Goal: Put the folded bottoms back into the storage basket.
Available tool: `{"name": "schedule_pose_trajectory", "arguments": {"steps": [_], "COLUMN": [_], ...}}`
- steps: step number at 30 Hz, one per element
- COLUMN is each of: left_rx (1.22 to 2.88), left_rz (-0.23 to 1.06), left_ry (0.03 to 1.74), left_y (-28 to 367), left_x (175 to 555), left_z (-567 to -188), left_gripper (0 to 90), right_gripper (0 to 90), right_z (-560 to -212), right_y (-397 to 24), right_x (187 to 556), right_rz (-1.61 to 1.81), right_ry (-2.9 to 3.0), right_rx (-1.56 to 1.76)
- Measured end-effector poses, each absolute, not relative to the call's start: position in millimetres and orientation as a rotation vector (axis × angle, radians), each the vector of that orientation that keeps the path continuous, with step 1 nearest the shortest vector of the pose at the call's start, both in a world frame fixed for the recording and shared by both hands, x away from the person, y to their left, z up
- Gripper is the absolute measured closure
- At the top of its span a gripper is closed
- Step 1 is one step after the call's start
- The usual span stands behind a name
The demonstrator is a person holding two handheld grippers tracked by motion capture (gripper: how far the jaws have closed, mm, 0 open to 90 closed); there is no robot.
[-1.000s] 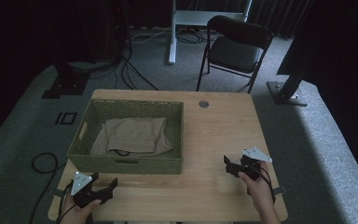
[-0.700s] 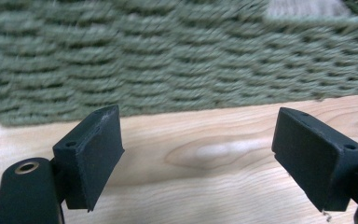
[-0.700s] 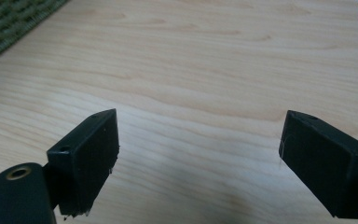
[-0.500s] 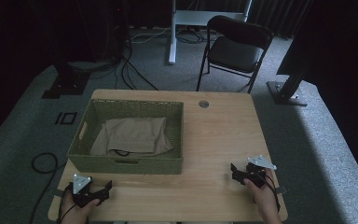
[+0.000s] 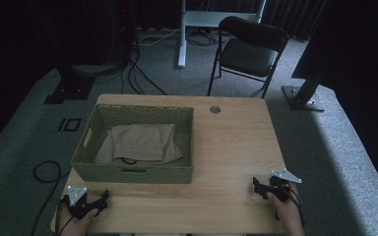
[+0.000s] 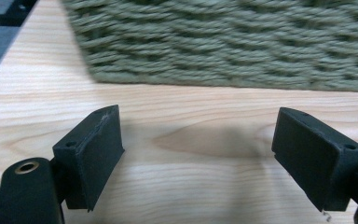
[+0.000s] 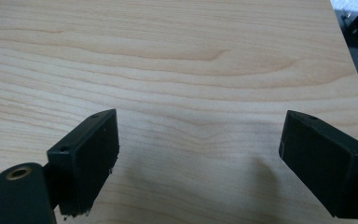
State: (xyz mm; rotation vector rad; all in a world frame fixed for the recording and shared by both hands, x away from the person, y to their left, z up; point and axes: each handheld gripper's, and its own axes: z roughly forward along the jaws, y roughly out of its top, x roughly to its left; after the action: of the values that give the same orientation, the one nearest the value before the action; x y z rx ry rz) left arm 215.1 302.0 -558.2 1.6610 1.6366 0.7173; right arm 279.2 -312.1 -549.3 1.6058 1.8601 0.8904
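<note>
Both grippers sit low at the near edge of the table (image 5: 236,147), and I read each as spread wide with nothing between the jaws. Left gripper (image 5: 92,204) rests at the near left corner, just in front of the woven green basket (image 5: 133,174); in the left gripper view its jaws point straight at the basket's near wall (image 6: 223,46), with only a strip of bare wood between. Right gripper (image 5: 262,187) is at the near right corner, well apart from the basket, and in the right gripper view I see bare tabletop (image 7: 182,70) ahead of it. The thing I take to be the work is the folded tan cloth (image 5: 145,141), which lies inside the basket toward its middle, a dark cord or loop showing at its near edge. From my left gripper it lies far and slightly right, over the basket's near wall; from my right gripper it lies far and well to the left. Its long axis seems to run left to right. My judgement is that the left hand is the nearer one, and any reach must first clear that near wall.
</note>
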Motion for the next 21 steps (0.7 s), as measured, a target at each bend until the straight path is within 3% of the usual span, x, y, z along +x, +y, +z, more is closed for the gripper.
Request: {"name": "schedule_pose_trajectory", "arguments": {"steps": [21], "left_rx": [1.696], "left_rz": [0.812], "left_ry": [1.692], "left_y": [298.4], "left_x": [216.2], "left_z": [-559.4], "left_gripper": [15.7], "right_gripper": [12.8], "right_z": [-554.3], "right_y": [-314.0], "right_x": [280.3], "right_rz": [0.829], "right_ry": [1.900], "right_rx": [1.627]}}
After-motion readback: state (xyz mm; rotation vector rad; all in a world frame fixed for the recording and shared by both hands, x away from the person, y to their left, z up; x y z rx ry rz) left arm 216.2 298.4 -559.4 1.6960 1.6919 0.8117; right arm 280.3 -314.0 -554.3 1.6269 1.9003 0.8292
